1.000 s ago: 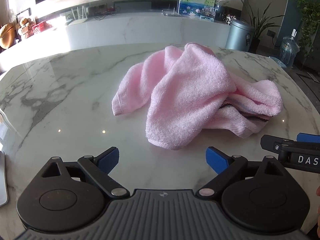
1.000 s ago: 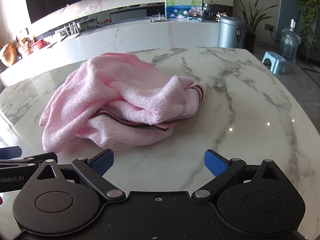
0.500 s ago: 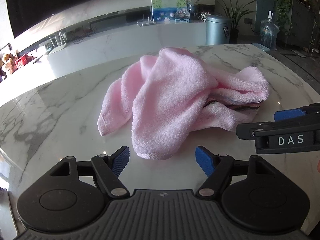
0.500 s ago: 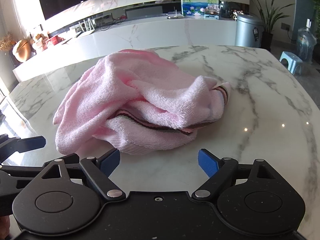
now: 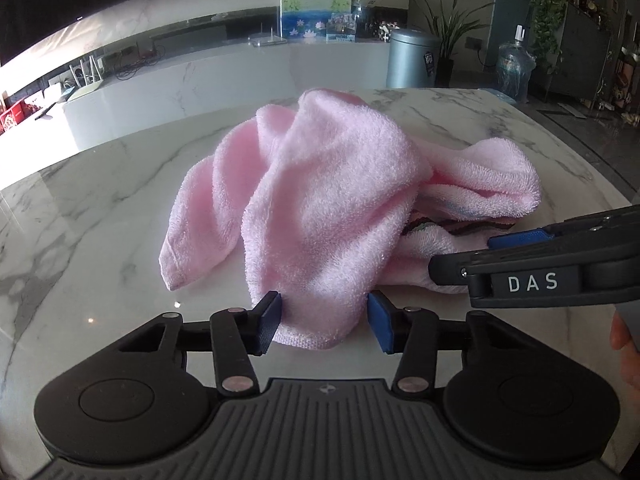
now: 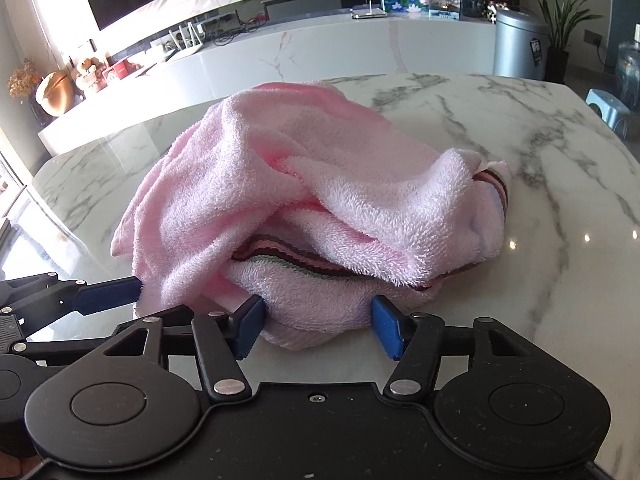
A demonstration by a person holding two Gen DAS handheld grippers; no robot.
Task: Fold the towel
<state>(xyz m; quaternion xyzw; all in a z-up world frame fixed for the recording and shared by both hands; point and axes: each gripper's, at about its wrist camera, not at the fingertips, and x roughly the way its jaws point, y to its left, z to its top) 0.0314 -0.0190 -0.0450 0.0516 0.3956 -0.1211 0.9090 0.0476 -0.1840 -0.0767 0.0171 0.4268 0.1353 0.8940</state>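
The left gripper [image 5: 324, 322] and right gripper [image 6: 318, 330] both stand spread, their blue pads flanking near hems of the crumpled pink terry towel [image 5: 332, 200], not yet clamped. It lies heaped mid-table on the white marble tabletop [image 5: 100, 208], toward twelve o'clock. This looks like the grasping step; next, pinch both hems and lift to spread it.

Pink towel [image 5: 332, 200] on marble table [image 5: 100, 208]
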